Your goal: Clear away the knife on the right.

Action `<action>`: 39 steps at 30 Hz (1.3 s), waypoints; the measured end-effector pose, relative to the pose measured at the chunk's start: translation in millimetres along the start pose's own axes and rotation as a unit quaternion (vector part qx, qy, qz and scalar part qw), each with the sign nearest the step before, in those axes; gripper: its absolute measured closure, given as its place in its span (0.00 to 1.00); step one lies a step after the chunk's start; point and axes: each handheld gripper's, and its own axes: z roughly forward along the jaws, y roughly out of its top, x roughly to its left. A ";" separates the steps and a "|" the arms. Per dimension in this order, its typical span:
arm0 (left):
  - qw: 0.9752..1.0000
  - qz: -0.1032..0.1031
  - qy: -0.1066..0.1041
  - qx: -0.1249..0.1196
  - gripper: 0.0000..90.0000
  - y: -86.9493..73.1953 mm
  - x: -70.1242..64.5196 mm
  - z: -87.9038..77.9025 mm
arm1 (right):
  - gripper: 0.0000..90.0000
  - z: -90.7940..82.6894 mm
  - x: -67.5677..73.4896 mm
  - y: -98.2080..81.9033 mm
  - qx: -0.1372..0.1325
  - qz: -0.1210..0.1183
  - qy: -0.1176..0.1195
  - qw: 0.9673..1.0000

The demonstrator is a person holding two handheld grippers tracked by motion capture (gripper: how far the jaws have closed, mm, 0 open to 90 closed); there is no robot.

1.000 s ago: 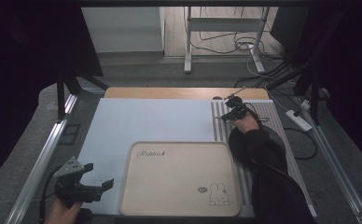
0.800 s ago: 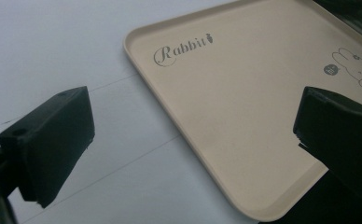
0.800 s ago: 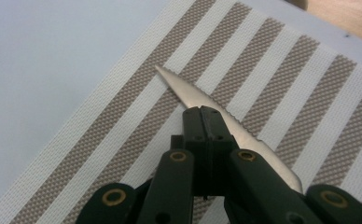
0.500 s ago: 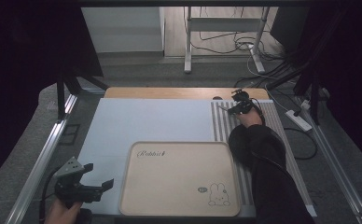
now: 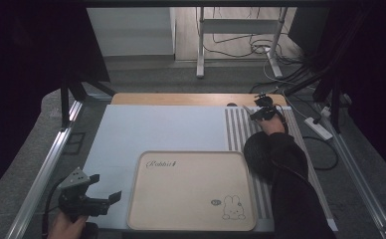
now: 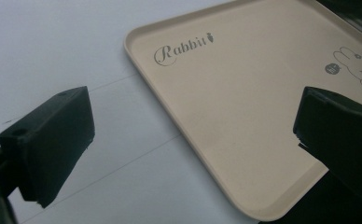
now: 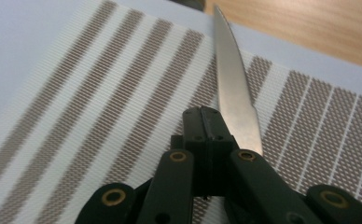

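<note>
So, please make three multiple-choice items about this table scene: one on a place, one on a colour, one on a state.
1. Where does the knife lie?
A. On the striped mat
B. On the tray
C. On the floor

2. What colour is the tray?
A. Red
B. Beige
C. Dark blue

3. How do the jaws of the left tool stand?
A. Shut on the tray
B. Shut on a spoon
C. Open, holding nothing

Key:
1 A: in the right gripper view the blade rests on the brown and white stripes, beside the right tool, whose jaws are shut.
2 B: in the high view the tray is pale beige, with a small rabbit drawing and the word "Rabbit".
3 C: in the left gripper view the two black jaws stand far apart, with the tray's corner seen between them, untouched.
</note>
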 end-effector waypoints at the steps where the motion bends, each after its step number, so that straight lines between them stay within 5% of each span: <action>1: 1.000 0.001 0.000 0.001 0.00 -0.1 0.0 0.0 | 0.97 -4.4 0.9 2.7 -0.004 0.003 0.007 1.000; 2: 1.000 0.000 0.000 0.000 0.00 -0.1 0.1 0.0 | 0.86 -10.3 1.1 6.3 -0.006 0.014 0.021 1.000; 3: 1.000 -0.001 0.000 0.000 0.00 -0.2 0.3 0.0 | 0.86 -10.3 1.1 6.3 -0.006 0.014 0.021 1.000; 6: 1.000 -0.001 0.000 -0.001 0.00 -0.2 0.3 -0.1 | 0.66 -19.1 2.7 8.3 -0.001 -0.005 0.038 0.999; 8: 1.000 0.001 0.001 0.000 0.00 0.0 -0.3 0.0 | 0.54 -26.4 2.5 7.8 -0.003 -0.022 0.019 1.000; 12: 1.000 0.001 0.001 0.001 0.00 0.2 -0.2 0.3 | 0.30 -33.8 -3.0 4.2 -0.003 -0.015 0.007 1.000; 19: 1.000 0.001 0.000 0.001 0.00 0.3 -0.2 0.3 | 0.01 -32.8 -10.1 -5.5 0.045 0.004 -0.002 0.999; 28: 1.000 0.002 0.000 0.000 0.00 0.4 -0.1 0.4 | 0.00 -29.4 -24.0 -19.6 0.078 0.009 -0.038 0.996; 32: 1.000 0.002 0.000 0.000 0.00 0.5 -0.3 0.5 | 0.17 -27.6 -28.6 -24.9 0.089 0.007 -0.043 0.995; 39: 1.000 0.003 0.000 0.000 0.00 0.4 -0.3 0.4 | 0.33 -26.0 -28.5 -28.6 0.109 -0.009 -0.046 0.993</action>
